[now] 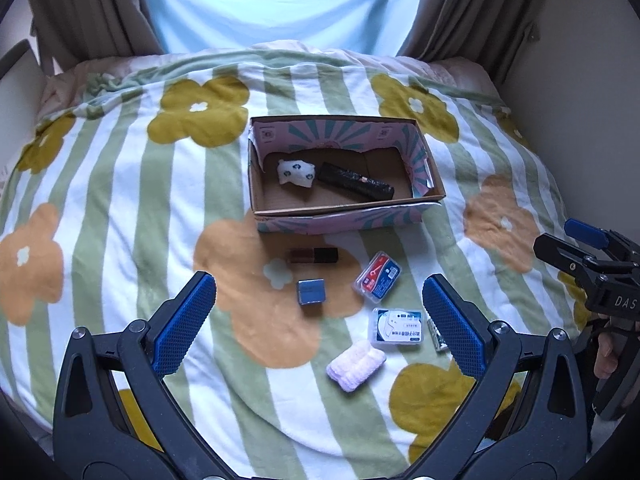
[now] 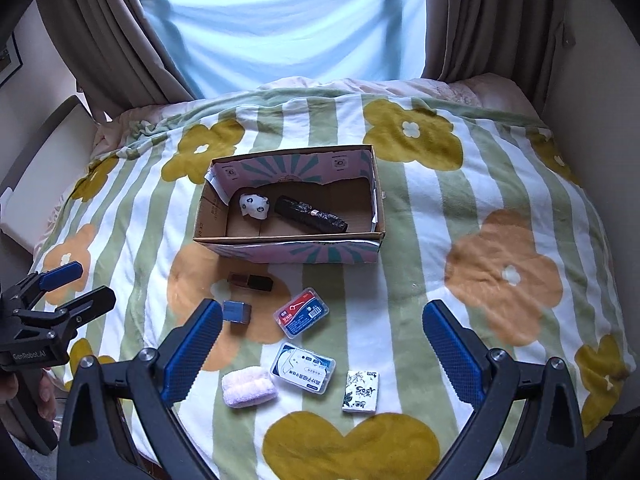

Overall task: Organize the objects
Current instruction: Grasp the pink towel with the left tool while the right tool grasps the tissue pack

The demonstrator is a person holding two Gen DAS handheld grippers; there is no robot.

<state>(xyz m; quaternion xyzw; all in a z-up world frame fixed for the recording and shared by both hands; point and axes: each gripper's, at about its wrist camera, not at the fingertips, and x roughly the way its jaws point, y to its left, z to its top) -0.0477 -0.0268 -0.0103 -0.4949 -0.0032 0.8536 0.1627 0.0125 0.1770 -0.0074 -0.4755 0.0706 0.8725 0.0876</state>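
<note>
Near the bed's front edge, both the left claw (image 1: 319,320) and right claw (image 2: 322,344) gape wide, empty. Best take the pink cloth roll (image 2: 249,385) squarely across its short sides, then lift it clear over the cardboard box (image 2: 288,250) wall.

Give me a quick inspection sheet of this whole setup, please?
Surface: flowered striped blanket on a bed.
Job's things: cardboard box holds a white pouch and black packet; outside lie a dark tube, blue cube, red-label case, blue-label case, pink cloth, patterned pack.
Clutter: nothing seen.
Grippers: left gripper and right gripper, jaws open, empty.
Cables: nothing seen.
Surroundings: curtains, window.
</note>
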